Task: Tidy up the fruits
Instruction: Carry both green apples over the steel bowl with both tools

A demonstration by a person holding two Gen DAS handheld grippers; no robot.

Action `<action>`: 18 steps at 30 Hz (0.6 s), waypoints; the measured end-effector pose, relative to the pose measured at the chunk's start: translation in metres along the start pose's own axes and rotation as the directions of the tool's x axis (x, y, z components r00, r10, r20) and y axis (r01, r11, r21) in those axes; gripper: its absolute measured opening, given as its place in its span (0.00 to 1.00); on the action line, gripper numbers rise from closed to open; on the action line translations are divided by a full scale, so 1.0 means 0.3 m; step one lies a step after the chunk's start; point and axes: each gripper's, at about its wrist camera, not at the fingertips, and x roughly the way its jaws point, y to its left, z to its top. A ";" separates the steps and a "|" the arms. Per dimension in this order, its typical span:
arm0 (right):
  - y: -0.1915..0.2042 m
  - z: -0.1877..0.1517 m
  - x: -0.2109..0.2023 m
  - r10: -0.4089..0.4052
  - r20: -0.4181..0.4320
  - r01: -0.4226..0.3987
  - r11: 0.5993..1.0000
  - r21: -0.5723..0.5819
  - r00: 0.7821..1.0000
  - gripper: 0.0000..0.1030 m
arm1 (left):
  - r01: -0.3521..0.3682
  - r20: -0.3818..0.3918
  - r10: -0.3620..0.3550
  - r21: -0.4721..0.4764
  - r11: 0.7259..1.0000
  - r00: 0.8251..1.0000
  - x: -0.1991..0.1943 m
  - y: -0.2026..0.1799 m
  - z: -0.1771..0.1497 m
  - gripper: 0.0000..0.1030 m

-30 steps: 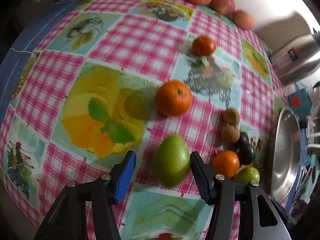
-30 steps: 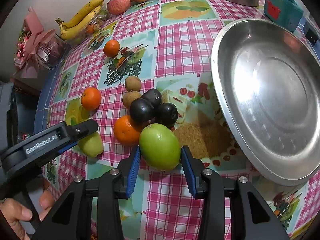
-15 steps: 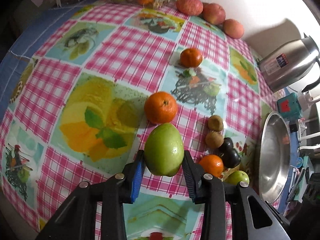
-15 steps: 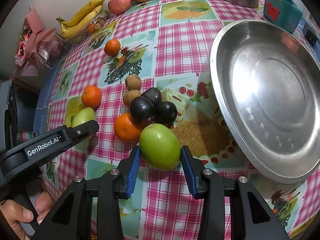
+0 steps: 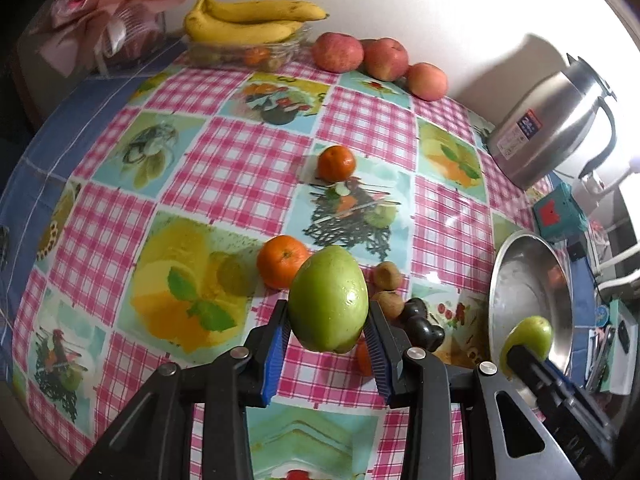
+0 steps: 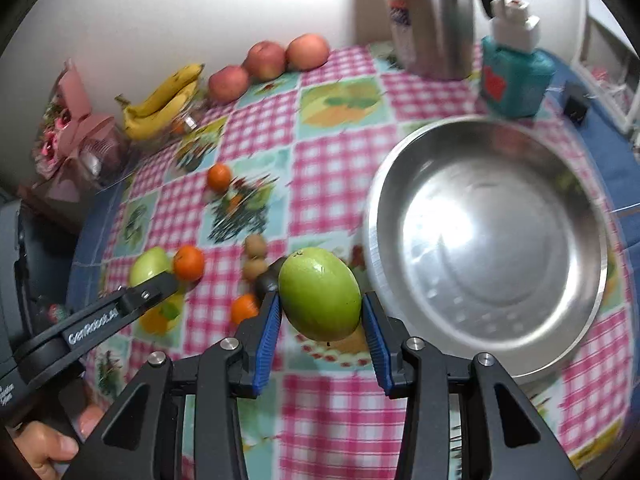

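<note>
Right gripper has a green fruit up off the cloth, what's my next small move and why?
Probably carry the right gripper sideways over the steel bowl. Its green fruit is clamped between both pads and clear of the cloth, and the bowl sits close beside it, apparently holding nothing. The left gripper holds its own green fruit.

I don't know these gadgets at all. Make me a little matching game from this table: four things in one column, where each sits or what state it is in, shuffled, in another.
Things:
1. bananas
2. metal basin
3. left gripper
4. steel kettle

Places or states:
A. empty
B. on a clear dish by the wall
C. shut on a green fruit
D. behind the teal box

Pairs: 1-B, 2-A, 3-C, 4-D
</note>
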 end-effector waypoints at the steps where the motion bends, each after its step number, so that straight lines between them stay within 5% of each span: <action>1: -0.012 0.006 -0.004 -0.012 0.009 0.012 1.000 0.010 1.000 0.41 | -0.004 0.001 0.004 0.015 1.000 1.000 0.009 -0.022 0.005 0.38; 9: -0.160 0.038 -0.021 -0.132 0.029 0.128 0.985 0.115 0.991 0.41 | -0.006 0.032 0.000 0.161 0.987 0.999 -0.001 -0.196 0.025 0.38; 18: -0.312 0.074 -0.056 -0.203 0.042 0.188 0.954 0.233 0.978 0.41 | 0.020 0.043 -0.037 0.335 0.942 0.998 0.020 -0.419 0.013 0.38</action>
